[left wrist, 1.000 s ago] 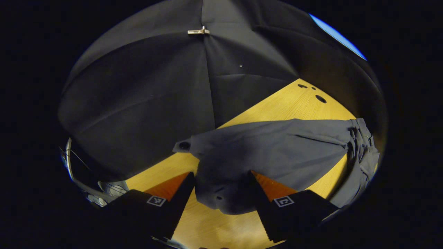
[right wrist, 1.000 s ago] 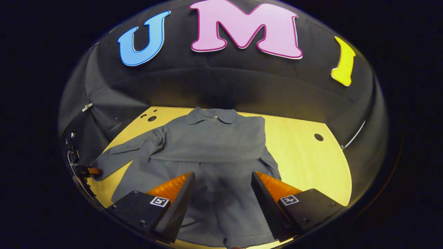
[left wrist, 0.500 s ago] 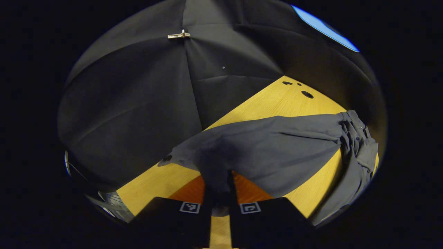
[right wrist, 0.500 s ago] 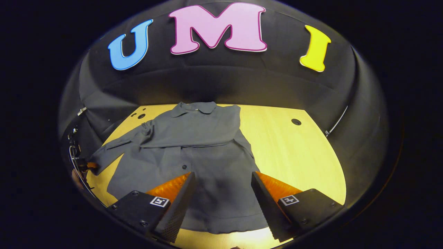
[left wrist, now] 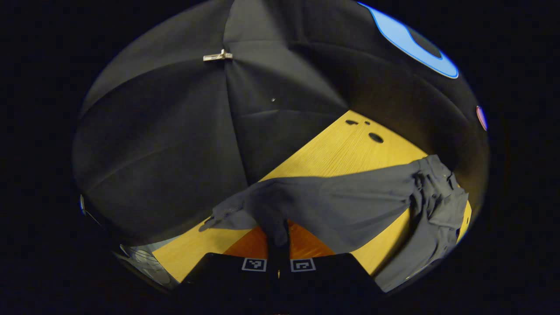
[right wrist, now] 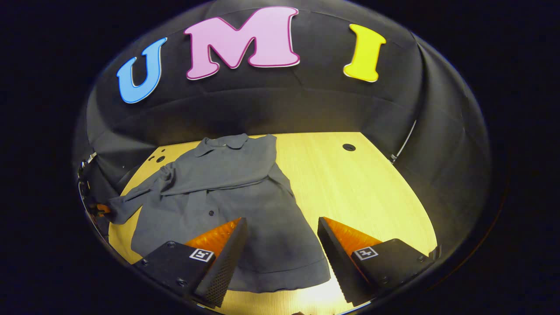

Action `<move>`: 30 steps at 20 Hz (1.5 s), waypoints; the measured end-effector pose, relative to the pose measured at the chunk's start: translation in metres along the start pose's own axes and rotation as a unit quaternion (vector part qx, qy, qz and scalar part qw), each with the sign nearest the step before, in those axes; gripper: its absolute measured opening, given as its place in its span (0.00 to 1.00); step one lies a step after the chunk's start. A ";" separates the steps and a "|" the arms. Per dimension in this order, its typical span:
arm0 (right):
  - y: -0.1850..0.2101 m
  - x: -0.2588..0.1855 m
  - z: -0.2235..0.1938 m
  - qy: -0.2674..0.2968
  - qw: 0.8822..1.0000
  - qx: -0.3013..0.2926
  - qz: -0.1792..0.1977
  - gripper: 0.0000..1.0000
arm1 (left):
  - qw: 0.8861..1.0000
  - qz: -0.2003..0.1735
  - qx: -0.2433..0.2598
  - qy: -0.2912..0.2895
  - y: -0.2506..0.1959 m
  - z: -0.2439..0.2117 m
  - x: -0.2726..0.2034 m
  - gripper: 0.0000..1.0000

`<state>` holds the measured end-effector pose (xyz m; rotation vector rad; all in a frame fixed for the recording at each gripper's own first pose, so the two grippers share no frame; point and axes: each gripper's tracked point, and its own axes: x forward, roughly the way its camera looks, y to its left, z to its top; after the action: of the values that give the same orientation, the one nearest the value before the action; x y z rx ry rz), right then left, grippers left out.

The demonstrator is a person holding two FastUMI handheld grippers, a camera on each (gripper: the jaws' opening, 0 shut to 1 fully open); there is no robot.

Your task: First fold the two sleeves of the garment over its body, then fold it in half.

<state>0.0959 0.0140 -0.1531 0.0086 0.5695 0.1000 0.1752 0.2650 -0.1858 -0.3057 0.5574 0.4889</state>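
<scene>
While the left gripper sits low in its view, pinched closed on the sleeve cuff, the right gripper hovers spread wide above the garment lying left of centre on the table.

The left gripper has its fingers pressed together, pinching cloth between them. The right gripper hangs with its fingers spread wide apart, gripping nothing.
</scene>
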 end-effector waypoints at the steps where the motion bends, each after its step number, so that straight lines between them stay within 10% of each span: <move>1: -0.004 -0.001 -0.002 -0.001 1.000 0.006 -0.006 1.00 | 1.000 -0.007 0.002 -0.008 -0.007 0.014 -0.003 0.06; 13: -0.057 -0.022 -0.032 0.007 0.996 0.054 -0.067 0.99 | 0.981 -0.160 0.078 -0.081 -0.234 0.106 -0.034 0.05; 25: -0.117 -0.043 -0.045 0.004 0.990 0.081 -0.117 0.99 | 0.923 -0.333 0.184 -0.049 -0.501 0.012 -0.101 0.05; 30: -0.140 -0.052 -0.050 0.006 0.989 0.086 -0.122 0.99 | 0.917 -0.356 0.182 0.004 -0.568 -0.056 -0.107 0.06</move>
<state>0.0383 -0.1318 -0.1724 0.1051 0.5866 -0.1878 0.3665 -0.2742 -0.0880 -0.1353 0.4935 -0.3245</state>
